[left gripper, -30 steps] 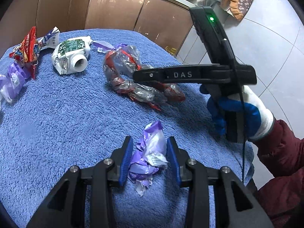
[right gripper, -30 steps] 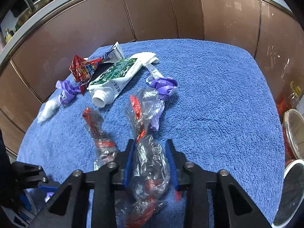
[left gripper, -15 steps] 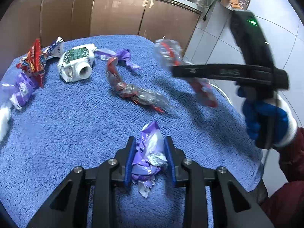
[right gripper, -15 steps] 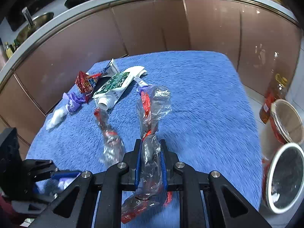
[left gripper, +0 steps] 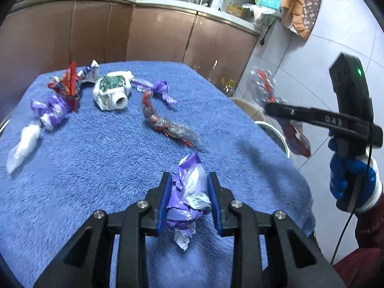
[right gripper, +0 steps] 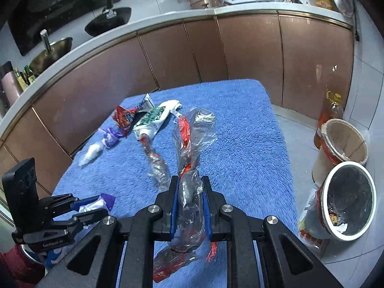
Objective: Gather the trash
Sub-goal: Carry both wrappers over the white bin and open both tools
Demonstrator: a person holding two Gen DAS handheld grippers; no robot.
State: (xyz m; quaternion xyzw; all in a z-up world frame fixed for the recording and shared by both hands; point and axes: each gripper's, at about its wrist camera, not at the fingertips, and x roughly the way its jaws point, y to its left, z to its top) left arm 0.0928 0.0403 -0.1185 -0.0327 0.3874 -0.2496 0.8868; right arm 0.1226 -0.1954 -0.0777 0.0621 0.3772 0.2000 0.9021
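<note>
Right wrist view: both claws loaded, trash headed for the bin.

Right claw is clamped on a clear-and-red plastic wrapper, its long axis running forward and upward, lifted off the blue tabletop. Left claw pinches a crumpled purple wrapper. Next, I judge: swing right over the white-rimmed bin and release.

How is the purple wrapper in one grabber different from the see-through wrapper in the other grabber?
The purple wrapper is purple and silvery, and you cannot see through it; the clear wrapper is see-through with red print.

The purple wrapper is a short crumpled wad; the clear wrapper is long and twisted, sticking out both ways past the fingers.

The left gripper grips the purple one low over the blue towel; the right gripper holds the clear one.

Both are crumpled trash, pinched between blue pads.
</note>
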